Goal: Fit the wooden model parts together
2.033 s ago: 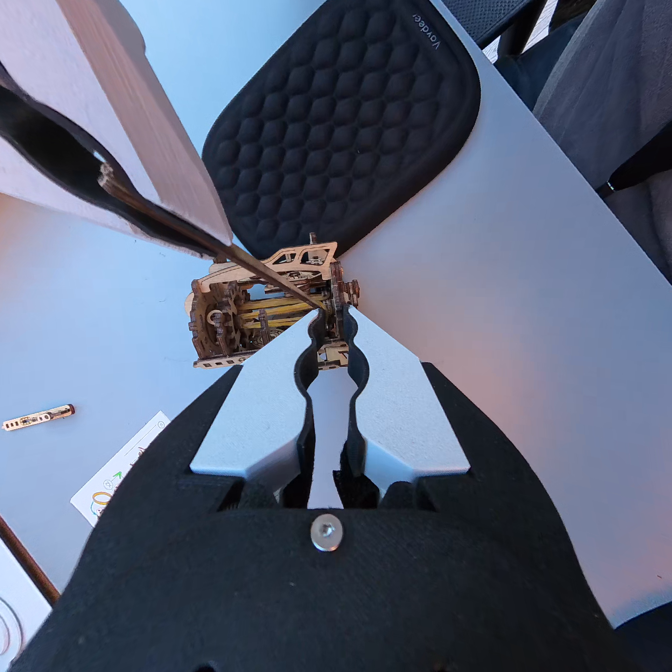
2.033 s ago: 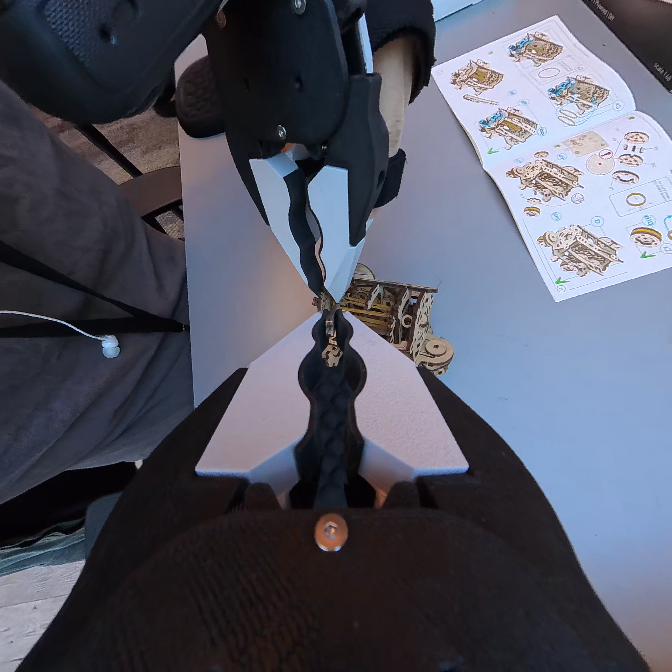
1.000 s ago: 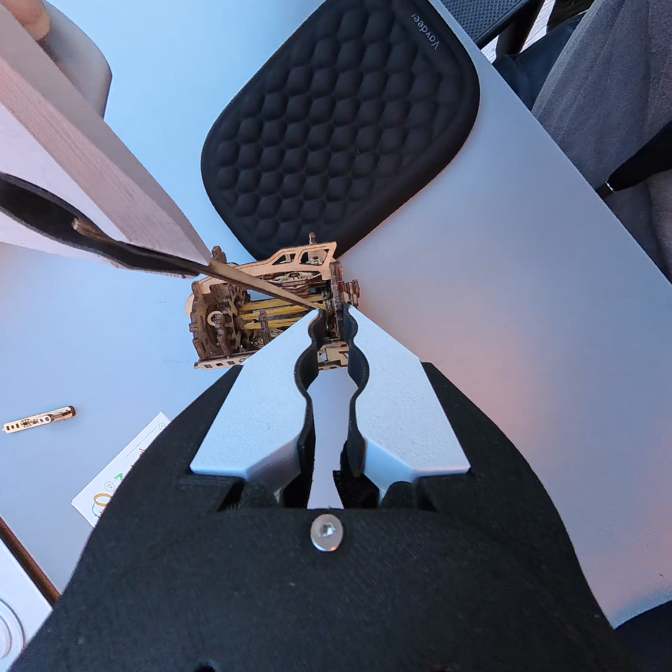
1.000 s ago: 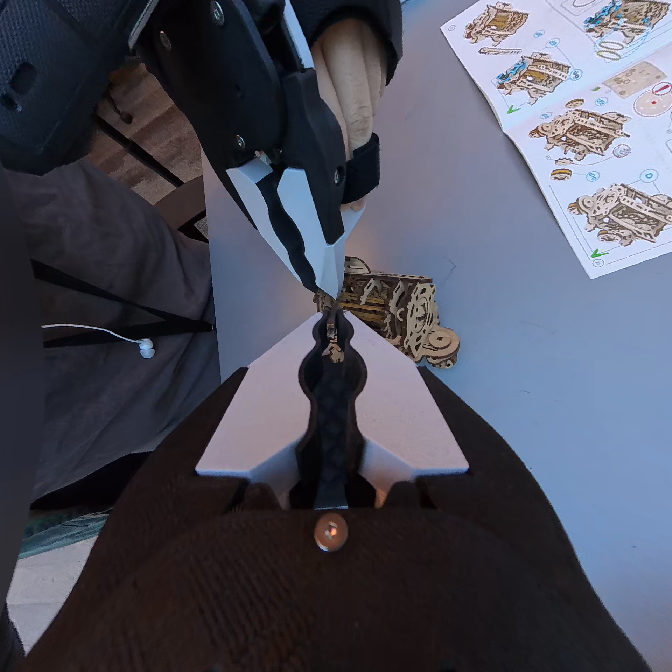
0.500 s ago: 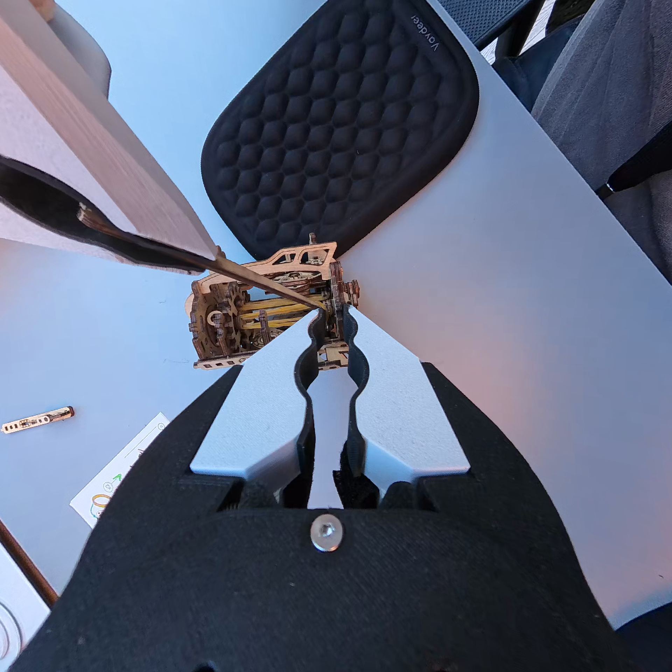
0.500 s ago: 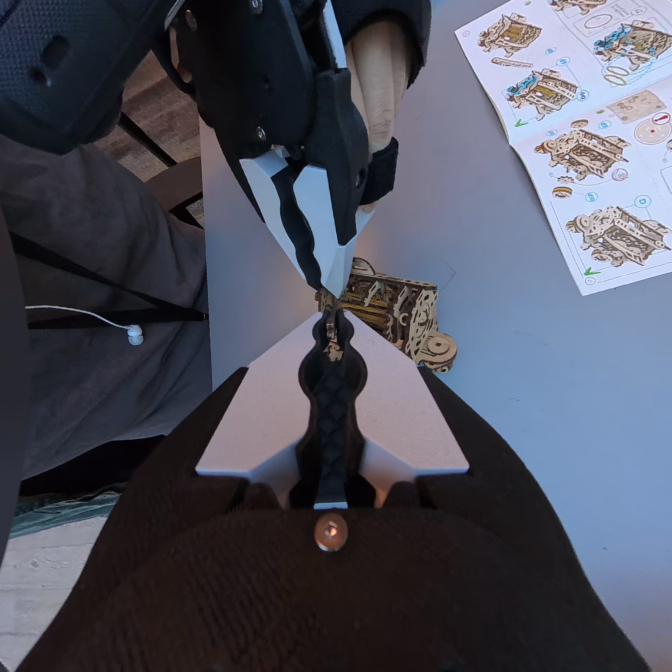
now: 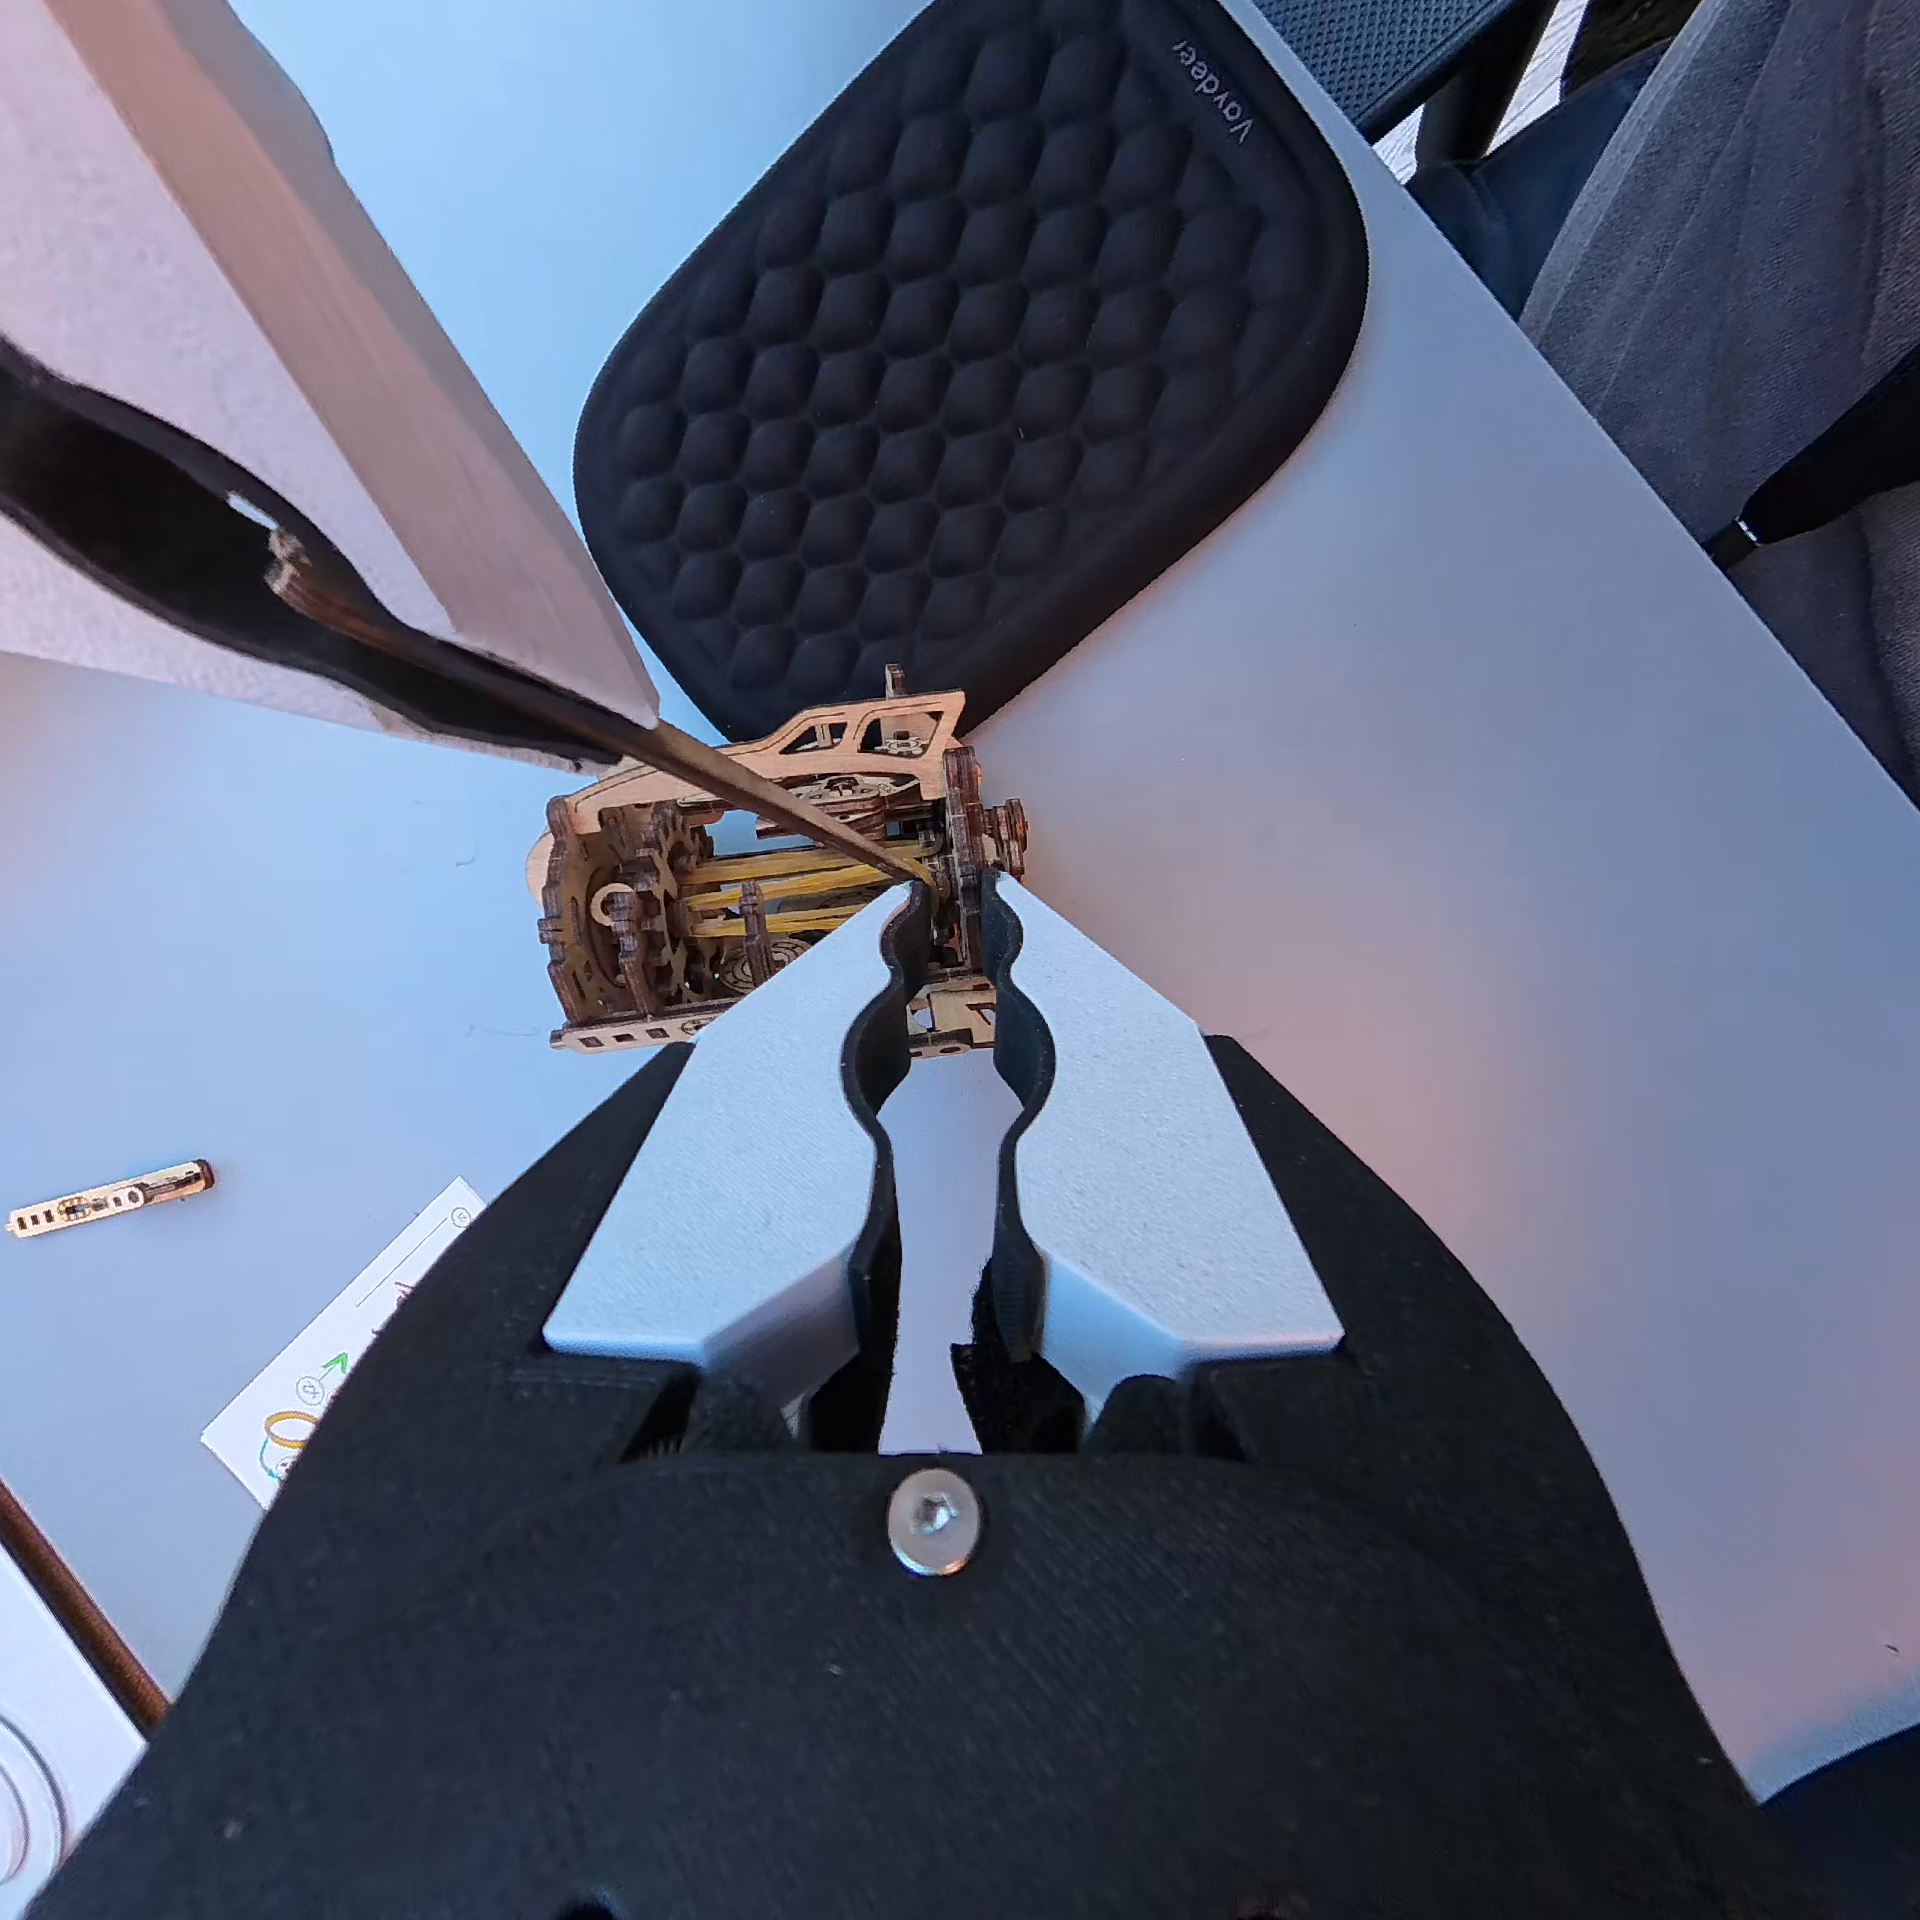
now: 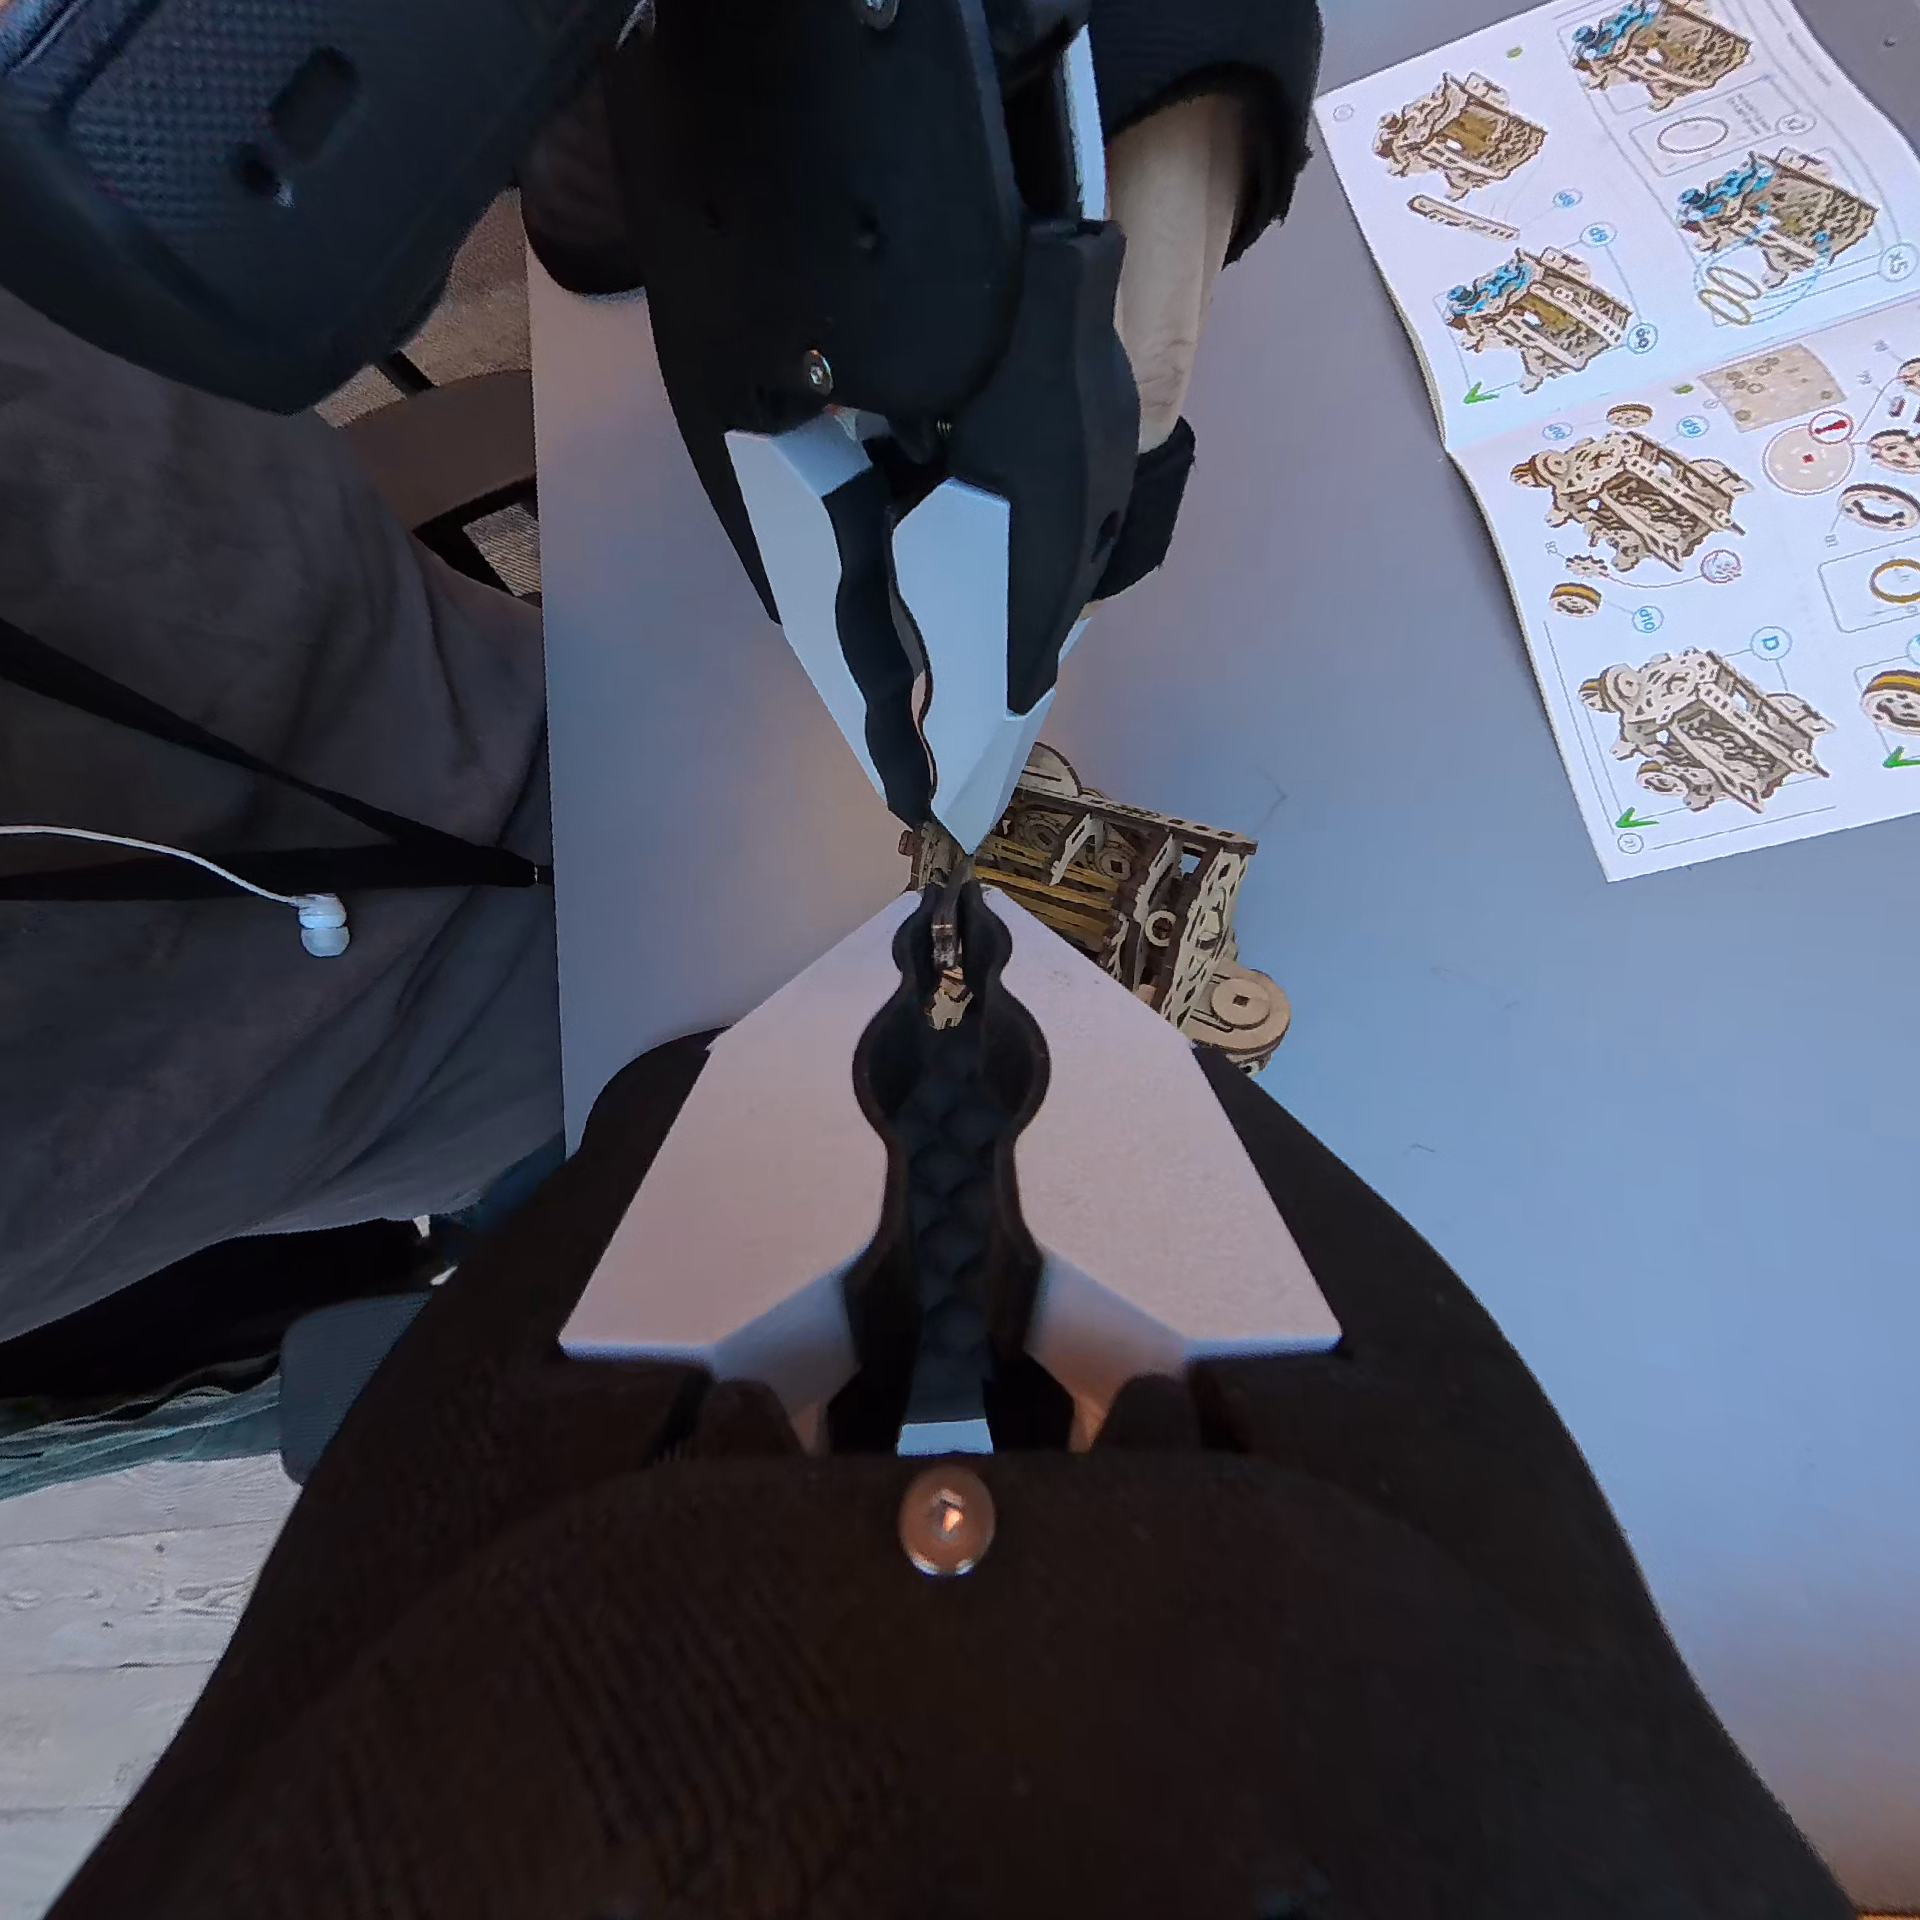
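Note:
The wooden model point(image 7: 665, 914), a small gear frame with yellow rubber bands inside, stands on the grey table point(image 7: 1403, 935). My left gripper point(image 7: 951, 899) is shut on the model's right end wall and holds it in place. My right gripper point(image 7: 618, 743) comes in from the upper left, shut on a thin wooden strip point(image 7: 769, 800). The strip's tip reaches into the model beside the left fingertips. In the right wrist view, the right gripper point(image 8: 951, 899) holds the strip point(image 8: 945, 935) tip to tip with the left gripper point(image 8: 940, 826), with the model point(image 8: 1132, 883) just behind.
A black honeycomb cushion point(image 7: 966, 384) lies right behind the model. A loose wooden strip point(image 7: 114, 1210) and the corner of an instruction sheet point(image 7: 343, 1351) lie at left; the sheet point(image 8: 1683, 416) lies open at right. The table edge point(image 8: 545, 727) and a person's lap are close by. The gap from one gripper's tips to the other's is roughly 7 cm.
My right gripper has moved a little closer to the model and tilted, with the strip's tip staying at the model's end wall. The left gripper and the model have not moved.

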A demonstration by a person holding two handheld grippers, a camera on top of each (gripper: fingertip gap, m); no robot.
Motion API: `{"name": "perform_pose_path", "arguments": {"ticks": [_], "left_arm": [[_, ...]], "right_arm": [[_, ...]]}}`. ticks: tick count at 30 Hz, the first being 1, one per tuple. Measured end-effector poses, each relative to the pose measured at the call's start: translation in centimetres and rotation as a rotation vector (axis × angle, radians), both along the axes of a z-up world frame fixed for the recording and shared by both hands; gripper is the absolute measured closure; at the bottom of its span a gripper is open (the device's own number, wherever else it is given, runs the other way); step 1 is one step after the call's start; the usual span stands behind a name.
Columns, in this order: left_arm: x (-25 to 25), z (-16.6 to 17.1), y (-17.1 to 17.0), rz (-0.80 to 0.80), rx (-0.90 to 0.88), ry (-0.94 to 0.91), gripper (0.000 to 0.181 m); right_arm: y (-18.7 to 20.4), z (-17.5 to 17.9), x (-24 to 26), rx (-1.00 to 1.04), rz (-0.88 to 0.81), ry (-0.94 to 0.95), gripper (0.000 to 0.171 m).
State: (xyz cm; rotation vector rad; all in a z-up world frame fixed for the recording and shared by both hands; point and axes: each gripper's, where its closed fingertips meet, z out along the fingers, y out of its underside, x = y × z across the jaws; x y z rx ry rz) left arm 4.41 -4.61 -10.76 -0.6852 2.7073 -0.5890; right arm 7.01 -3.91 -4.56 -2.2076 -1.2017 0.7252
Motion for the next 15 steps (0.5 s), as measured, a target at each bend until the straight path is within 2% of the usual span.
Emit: {"name": "perform_pose_path", "arguments": {"ticks": [15], "left_arm": [[0.06,0.0,0.0,-0.001,0.002,-0.007,0.174]], "right_arm": [[0.15,0.12,-0.2,0.012,0.05,-0.041,0.17]]}}
